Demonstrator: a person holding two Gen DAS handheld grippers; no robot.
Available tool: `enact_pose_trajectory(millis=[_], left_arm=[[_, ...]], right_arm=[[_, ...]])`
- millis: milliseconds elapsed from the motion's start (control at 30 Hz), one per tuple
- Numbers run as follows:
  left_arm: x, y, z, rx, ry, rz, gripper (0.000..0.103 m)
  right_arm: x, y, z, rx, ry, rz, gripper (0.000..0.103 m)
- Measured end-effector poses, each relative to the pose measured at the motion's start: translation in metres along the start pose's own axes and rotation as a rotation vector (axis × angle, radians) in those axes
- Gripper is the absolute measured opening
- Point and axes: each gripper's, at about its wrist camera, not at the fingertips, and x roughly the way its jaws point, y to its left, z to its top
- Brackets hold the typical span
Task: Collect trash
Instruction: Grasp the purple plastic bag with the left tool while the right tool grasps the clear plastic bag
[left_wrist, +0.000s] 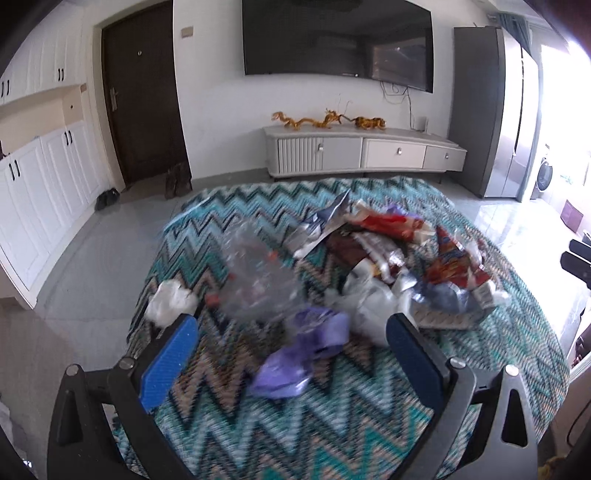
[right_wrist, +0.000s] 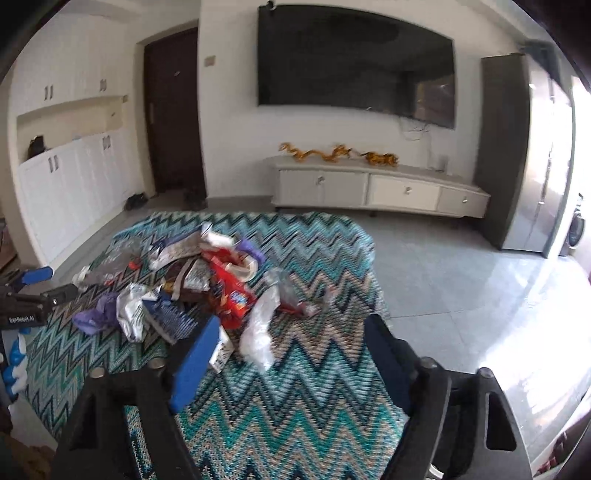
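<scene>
A heap of trash lies on a table under a teal zigzag cloth (left_wrist: 332, 424). My left gripper (left_wrist: 291, 332) hangs open over the cloth. A crumpled purple bag (left_wrist: 295, 354) lies between its blue pads (left_wrist: 170, 354), touching neither. Beyond it sit a crushed clear bottle (left_wrist: 258, 273), a white tissue wad (left_wrist: 170, 299) and a pile of snack wrappers (left_wrist: 388, 251). My right gripper (right_wrist: 291, 325) is open too. A white plastic bag (right_wrist: 258, 332) lies just ahead of its fingers, untouched, beside a red wrapper (right_wrist: 231, 295). The left gripper (right_wrist: 37, 284) shows at the far left.
The table's far edge drops to a grey tiled floor (right_wrist: 461, 277). A low TV cabinet (left_wrist: 365, 151) with golden ornaments stands under a wall television (left_wrist: 336, 40). White cupboards (left_wrist: 37, 184) and a dark door (left_wrist: 140, 96) are on the left, a tall grey cabinet (left_wrist: 476, 110) on the right.
</scene>
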Motion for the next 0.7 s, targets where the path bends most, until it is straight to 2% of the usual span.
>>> enact_pose_trajectory(millis=[200,333,467,600,667,700], left_arm=[[0.011,0.010,-0.014,0.005,0.062,-0.051,0.102],[0.024,0.005,-0.016,0.011,0.097,-0.087,0.092],[0.041,-0.001,-0.016,0.010,0.131,-0.113,0.088],[0.062,-0.009,-0.016,0.017,0.176,-0.113,0.070],[0.072,-0.010,-0.018,0.008,0.203,-0.118,0.059],[0.076,-0.011,-0.020,0.002,0.221,-0.123,0.049]], right_arm=[[0.037,0.010,-0.008,-0.034,0.085,0.068,0.064],[0.060,0.011,-0.010,-0.045,0.133,0.093,0.059],[0.083,0.011,-0.013,-0.048,0.175,0.120,0.056],[0.104,0.010,-0.017,-0.050,0.220,0.149,0.053],[0.113,0.009,-0.019,-0.051,0.239,0.158,0.050],[0.118,0.008,-0.021,-0.047,0.250,0.165,0.048]])
